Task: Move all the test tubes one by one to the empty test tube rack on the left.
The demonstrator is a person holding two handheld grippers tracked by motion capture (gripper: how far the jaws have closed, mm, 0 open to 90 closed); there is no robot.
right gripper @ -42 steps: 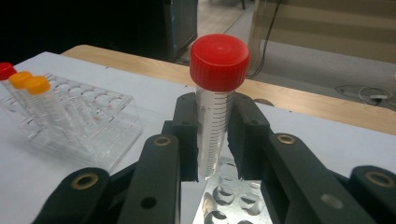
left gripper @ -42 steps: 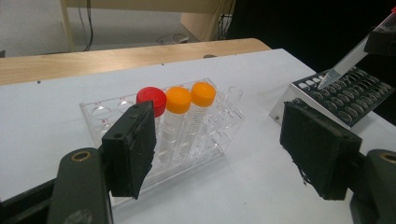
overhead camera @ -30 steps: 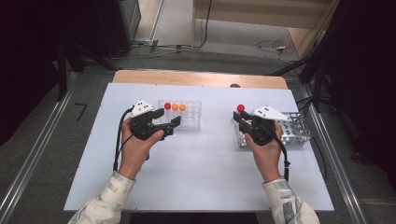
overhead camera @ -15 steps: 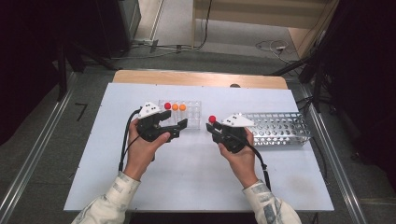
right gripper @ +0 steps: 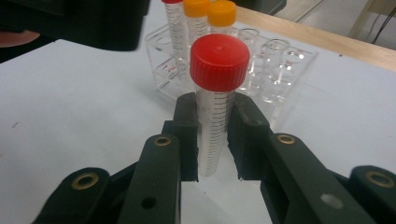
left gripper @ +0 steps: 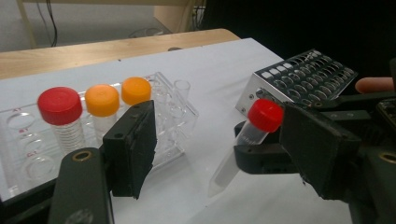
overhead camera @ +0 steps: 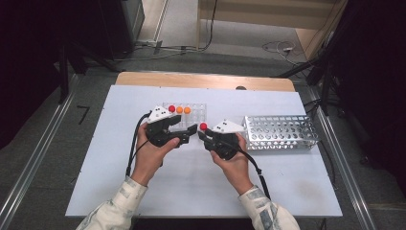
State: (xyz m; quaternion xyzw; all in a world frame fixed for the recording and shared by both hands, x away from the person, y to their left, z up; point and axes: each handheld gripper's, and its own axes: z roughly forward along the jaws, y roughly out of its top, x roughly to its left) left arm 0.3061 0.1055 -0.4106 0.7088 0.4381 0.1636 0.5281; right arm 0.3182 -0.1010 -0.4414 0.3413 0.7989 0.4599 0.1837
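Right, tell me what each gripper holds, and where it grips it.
The right gripper clamps a red-capped tube by its clear body, just under the cap. The left gripper stands open, holding nothing.

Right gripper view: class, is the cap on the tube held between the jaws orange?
No: the tube clamped between the right gripper jaws carries a red cap; the orange caps sit on tubes behind it in the clear rack.

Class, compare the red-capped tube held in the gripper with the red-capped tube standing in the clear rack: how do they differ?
The held red-capped tube is clamped between the right gripper pads, above the table; the racked red-capped tube sits in the clear rack, beside two orange-capped tubes. Both have red screw caps and clear graduated bodies.
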